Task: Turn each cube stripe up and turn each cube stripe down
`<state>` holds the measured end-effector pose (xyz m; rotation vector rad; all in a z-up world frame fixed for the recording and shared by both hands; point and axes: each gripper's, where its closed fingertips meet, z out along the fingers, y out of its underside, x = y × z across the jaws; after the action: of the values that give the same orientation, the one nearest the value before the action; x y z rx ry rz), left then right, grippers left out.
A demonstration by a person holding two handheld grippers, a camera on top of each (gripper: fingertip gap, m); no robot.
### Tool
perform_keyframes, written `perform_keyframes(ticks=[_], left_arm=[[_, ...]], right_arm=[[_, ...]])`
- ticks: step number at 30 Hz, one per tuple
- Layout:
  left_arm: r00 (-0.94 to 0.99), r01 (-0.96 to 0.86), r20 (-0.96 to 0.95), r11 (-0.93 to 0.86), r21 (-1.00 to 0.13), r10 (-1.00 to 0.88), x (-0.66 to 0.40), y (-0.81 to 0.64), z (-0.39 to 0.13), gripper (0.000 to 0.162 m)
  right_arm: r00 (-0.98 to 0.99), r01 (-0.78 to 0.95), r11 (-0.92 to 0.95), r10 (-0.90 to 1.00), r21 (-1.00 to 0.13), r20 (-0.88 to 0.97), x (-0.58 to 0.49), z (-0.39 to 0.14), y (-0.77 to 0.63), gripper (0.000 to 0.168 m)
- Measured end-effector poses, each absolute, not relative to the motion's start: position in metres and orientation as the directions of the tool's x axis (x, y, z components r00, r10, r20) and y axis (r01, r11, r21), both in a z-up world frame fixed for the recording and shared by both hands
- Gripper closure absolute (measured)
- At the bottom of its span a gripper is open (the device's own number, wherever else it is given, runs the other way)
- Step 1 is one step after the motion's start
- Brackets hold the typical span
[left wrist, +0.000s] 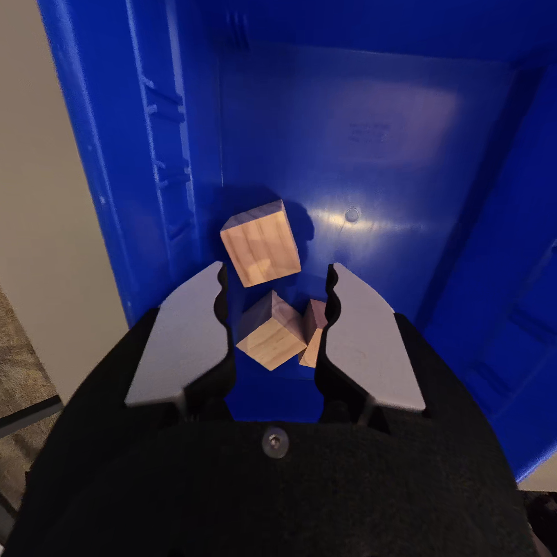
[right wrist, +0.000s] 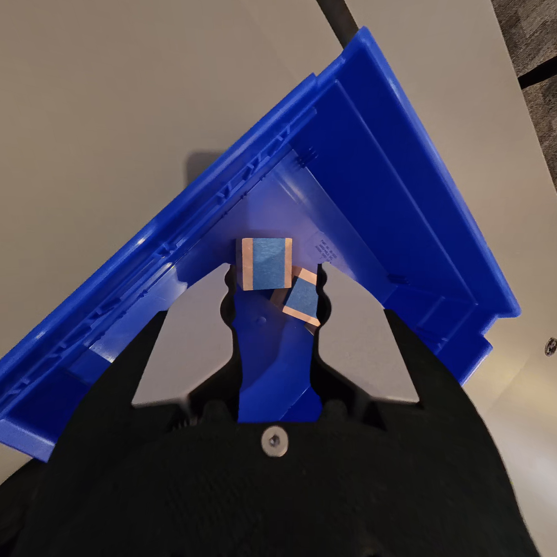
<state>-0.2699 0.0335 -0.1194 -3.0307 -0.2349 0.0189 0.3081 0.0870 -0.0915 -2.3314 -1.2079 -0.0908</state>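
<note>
Left wrist view shows three wooden cubes on the floor of a blue bin (left wrist: 391, 135), all plain wood from this side with no stripe in sight: the far cube (left wrist: 260, 244) sits at frame centre just beyond the fingertips, the near cube (left wrist: 269, 333) lies corner-on between the fingers, and a third cube (left wrist: 313, 334) is half hidden behind the right finger. The left gripper (left wrist: 275, 266) points down into the bin, jaws spread and holding nothing. In the right wrist view, two cubes lie stripe up at centre: one striped cube (right wrist: 266, 263) squarely at the fingertips, a second striped cube (right wrist: 301, 297) tilted against the right finger. The right gripper (right wrist: 274, 266) hangs above them, jaws parted and empty, over a pale table (right wrist: 120, 90).
</note>
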Motion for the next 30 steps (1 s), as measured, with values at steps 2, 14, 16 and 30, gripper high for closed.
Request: perform_keyframes(ticks=[2, 14, 16, 30], left_arm=[[0.988, 0.151, -0.009, -0.984, -0.096, 0.152, -0.27, 0.035, -0.123, 0.099], [0.986, 0.151, -0.052, -0.985, -0.083, 0.155, -0.273, 0.038, -0.129, 0.106], [0.99, 0.133, -0.026, -0.987, -0.092, 0.136, -0.269, 0.041, -0.129, 0.1], [0.991, 0.135, -0.013, -0.988, -0.077, 0.136, -0.269, 0.042, -0.135, 0.109]], right_arm=[[0.597, 0.785, -0.471, 0.75, -0.403, 0.286, 0.307, -0.092, 0.086, 0.115], [0.573, 0.807, -0.473, 0.771, -0.352, 0.279, 0.305, -0.101, 0.081, 0.115], [0.572, 0.809, -0.473, 0.771, -0.349, 0.281, 0.304, -0.102, 0.081, 0.115], [0.557, 0.823, -0.47, 0.778, -0.32, 0.289, 0.302, -0.107, 0.08, 0.115]])
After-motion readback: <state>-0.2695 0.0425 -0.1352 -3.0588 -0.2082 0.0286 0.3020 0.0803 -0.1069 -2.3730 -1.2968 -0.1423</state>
